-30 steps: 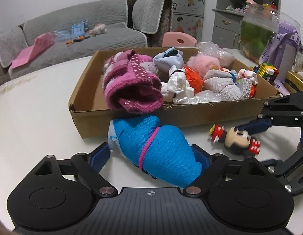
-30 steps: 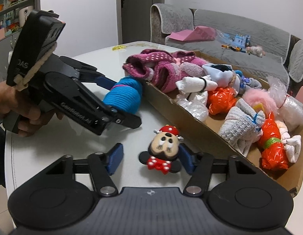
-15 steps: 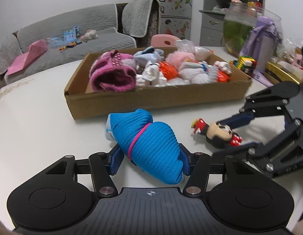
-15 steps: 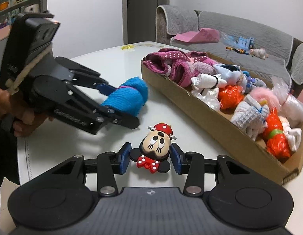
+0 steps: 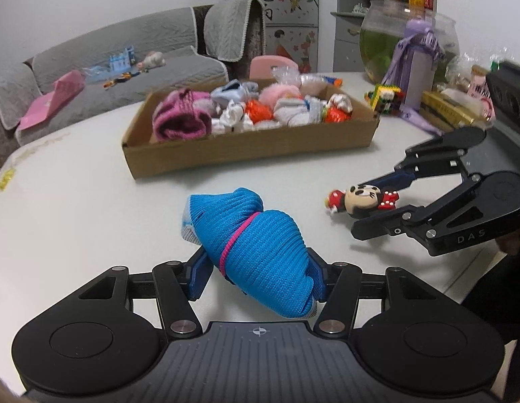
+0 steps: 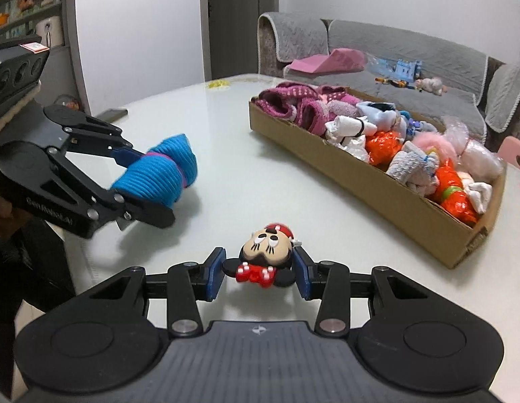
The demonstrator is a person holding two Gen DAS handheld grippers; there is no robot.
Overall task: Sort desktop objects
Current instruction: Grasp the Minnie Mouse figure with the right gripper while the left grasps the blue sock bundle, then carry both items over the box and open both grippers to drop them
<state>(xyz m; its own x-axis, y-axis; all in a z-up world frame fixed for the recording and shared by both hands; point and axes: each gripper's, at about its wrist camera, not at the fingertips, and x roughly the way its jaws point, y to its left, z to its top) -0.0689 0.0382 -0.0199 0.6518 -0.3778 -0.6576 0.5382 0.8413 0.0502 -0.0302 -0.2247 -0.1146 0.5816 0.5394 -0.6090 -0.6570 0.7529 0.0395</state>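
- I am squeezing my left tongs [image 5: 258,277] on the blue sock roll [image 5: 256,238]. A second ago it was right up by the box. Now I am holding it back over the counter [image 5: 75,208], away from the box.
- I am squeezing my right tongs [image 6: 259,270] on the mouse toy [image 6: 265,252]. A second ago these tongs were wide open around it. Now the blue pads [image 6: 214,273] are pressing on its two sides.
- So I think both things are picked up now and getting ready to go to their places. I cannot tell yet where each one should go.
- I am counting near me: one blue sock roll, one mouse toy, two tongs.
- Farther away the cardboard box [image 5: 249,151] is sitting on the counter. It is full of soft things: one big pink knit bundle [image 5: 181,122], at least two orange bundles [image 6: 384,146], some white and grey rolls. They are too piled up for me to count them all.
- Past the box there is one purple bottle [image 5: 419,74] and one fish bowl [image 5: 384,43].
- Far back there is one grey sofa [image 5: 108,57].
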